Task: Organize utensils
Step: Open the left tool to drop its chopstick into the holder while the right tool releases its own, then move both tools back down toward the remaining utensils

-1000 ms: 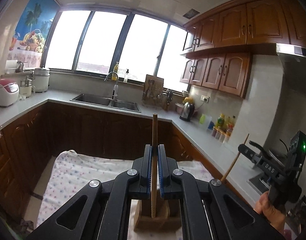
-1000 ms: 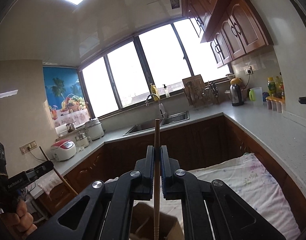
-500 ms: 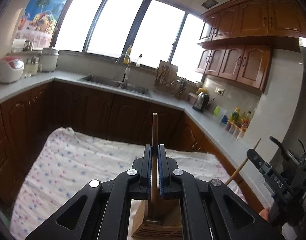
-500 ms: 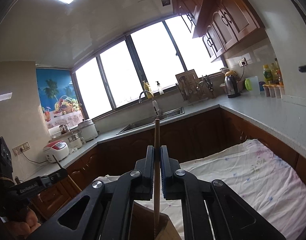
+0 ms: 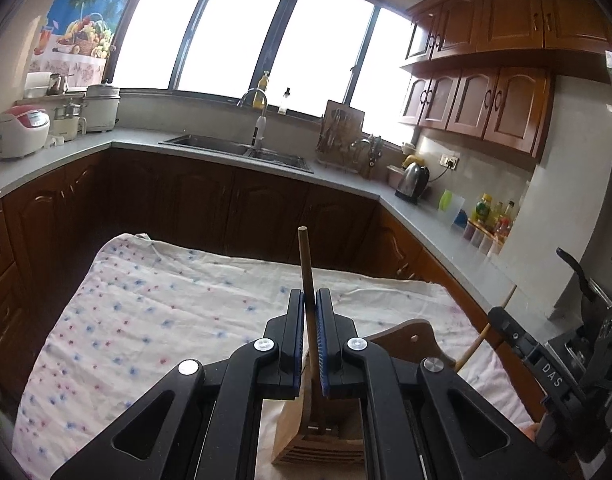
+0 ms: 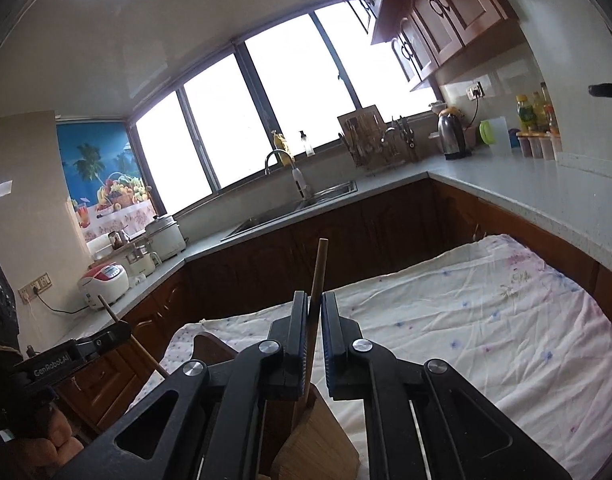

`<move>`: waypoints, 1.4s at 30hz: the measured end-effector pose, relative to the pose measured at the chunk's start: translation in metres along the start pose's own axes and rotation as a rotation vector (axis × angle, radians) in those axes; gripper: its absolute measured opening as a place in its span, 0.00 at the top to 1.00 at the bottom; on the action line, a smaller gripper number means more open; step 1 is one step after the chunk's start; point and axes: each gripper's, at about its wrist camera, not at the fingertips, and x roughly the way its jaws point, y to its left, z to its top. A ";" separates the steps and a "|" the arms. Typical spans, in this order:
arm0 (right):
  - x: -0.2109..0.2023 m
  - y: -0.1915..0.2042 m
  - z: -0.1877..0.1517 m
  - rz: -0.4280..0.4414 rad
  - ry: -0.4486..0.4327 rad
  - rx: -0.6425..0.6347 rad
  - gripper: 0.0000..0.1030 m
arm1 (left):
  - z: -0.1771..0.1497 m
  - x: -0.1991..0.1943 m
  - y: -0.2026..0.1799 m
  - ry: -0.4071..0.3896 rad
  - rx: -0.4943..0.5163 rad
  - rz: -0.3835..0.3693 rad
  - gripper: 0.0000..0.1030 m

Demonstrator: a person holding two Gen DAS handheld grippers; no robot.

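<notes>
The left gripper (image 5: 310,312) and right gripper (image 6: 314,316) are each pinching a round wooden chopstick (image 5: 306,264) over a slatted wooden holder (image 5: 318,440). It is sitting on a wrinkled dotted cloth (image 5: 145,312) in a wood-cabinet kitchen

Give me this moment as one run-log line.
left gripper: shut on chopstick | right gripper: shut on chopstick | both lower ends in wooden holder | on floral cloth

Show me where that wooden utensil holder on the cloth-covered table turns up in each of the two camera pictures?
Left wrist view: the wooden utensil holder sits at bottom centre, under the left gripper, which holds a chopstick over it.
Right wrist view: it sits at bottom centre-left, under the right gripper.
Shared landmark: the faucet below the window.
</notes>
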 end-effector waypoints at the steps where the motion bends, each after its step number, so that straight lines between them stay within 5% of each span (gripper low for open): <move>1: 0.001 -0.001 0.000 0.002 0.005 -0.001 0.93 | 0.001 0.000 0.001 0.005 -0.003 0.000 0.95; 11: 0.003 -0.002 0.000 -0.010 0.040 0.005 0.86 | 0.005 0.001 0.002 0.030 0.004 0.019 0.93; 12: 0.003 -0.002 0.000 -0.014 0.046 0.009 0.77 | 0.006 0.000 0.002 0.033 0.004 0.020 0.90; 13: 0.002 -0.003 0.000 -0.008 0.051 0.015 0.57 | 0.006 -0.001 0.002 0.035 0.003 0.022 0.87; 15: -0.003 -0.005 0.002 0.010 0.044 0.030 0.33 | 0.008 -0.005 0.002 0.034 -0.002 0.035 0.70; 17: -0.009 -0.004 0.003 0.017 0.037 0.030 0.32 | 0.009 -0.009 0.003 0.031 -0.008 0.040 0.57; 20: -0.021 -0.004 0.005 0.042 0.039 0.047 0.14 | 0.008 -0.024 0.004 0.025 -0.032 0.061 0.28; 22: -0.032 -0.004 0.006 0.054 0.028 0.052 0.07 | 0.005 -0.037 0.005 0.010 -0.029 0.079 0.22; 27: -0.061 -0.002 0.005 0.072 0.023 0.058 0.05 | -0.007 -0.069 0.007 0.008 -0.024 0.097 0.13; 42: -0.139 -0.005 -0.026 0.049 0.081 0.057 0.05 | -0.047 -0.165 -0.001 0.061 0.003 0.084 0.11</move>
